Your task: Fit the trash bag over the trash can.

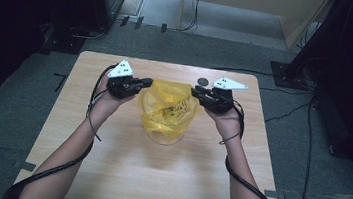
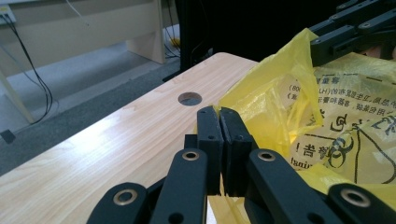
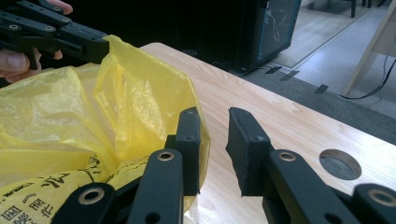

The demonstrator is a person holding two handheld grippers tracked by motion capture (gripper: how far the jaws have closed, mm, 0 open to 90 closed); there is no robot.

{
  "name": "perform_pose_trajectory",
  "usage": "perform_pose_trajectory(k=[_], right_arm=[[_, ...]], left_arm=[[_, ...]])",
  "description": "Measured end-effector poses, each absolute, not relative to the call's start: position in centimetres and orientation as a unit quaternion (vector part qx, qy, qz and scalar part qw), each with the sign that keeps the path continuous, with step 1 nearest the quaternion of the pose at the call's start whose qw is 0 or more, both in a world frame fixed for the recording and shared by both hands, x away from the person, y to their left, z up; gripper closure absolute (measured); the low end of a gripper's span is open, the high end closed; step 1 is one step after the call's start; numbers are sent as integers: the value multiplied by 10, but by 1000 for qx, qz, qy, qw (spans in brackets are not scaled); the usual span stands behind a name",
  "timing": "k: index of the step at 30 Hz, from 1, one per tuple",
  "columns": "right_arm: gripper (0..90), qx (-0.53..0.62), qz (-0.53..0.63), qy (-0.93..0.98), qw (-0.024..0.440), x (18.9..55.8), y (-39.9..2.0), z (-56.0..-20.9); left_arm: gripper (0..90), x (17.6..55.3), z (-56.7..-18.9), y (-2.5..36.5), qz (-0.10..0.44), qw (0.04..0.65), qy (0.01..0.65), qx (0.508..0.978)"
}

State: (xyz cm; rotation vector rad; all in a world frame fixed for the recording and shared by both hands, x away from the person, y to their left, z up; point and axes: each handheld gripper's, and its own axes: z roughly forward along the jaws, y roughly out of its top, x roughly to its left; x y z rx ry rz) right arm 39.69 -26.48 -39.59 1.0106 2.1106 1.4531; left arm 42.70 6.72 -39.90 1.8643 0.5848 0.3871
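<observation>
A yellow plastic bag (image 1: 166, 106) with black print lines a clear round container (image 1: 164, 137) at the table's middle. My left gripper (image 1: 148, 82) is at the bag's left rim, and in the left gripper view (image 2: 219, 119) its jaws are pressed together with yellow film (image 2: 280, 107) caught at them. In the right gripper view that gripper (image 3: 100, 44) lifts the bag's far edge into a peak. My right gripper (image 1: 195, 89) is at the bag's right rim. Its jaws (image 3: 212, 121) stand apart, and the bag (image 3: 116, 107) drapes over the left finger (image 3: 187, 140) only.
A round hole (image 1: 202, 81) is cut in the wooden table (image 1: 155, 177) just behind the bag. Cables trail from both grippers along the forearms. Dark stands and cabinets ring the table on grey carpet.
</observation>
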Motion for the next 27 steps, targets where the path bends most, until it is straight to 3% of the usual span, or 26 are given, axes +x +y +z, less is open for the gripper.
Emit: perform_pose_trajectory(k=[19,27], right_arm=[[720,363,505,755,207,397,-269,-399],[753,369,503,753,209,398,-265,-404]], left_arm=[[881,427,-400,68,158,543,255,785],[892,428,-404,67,156,539,260,786]])
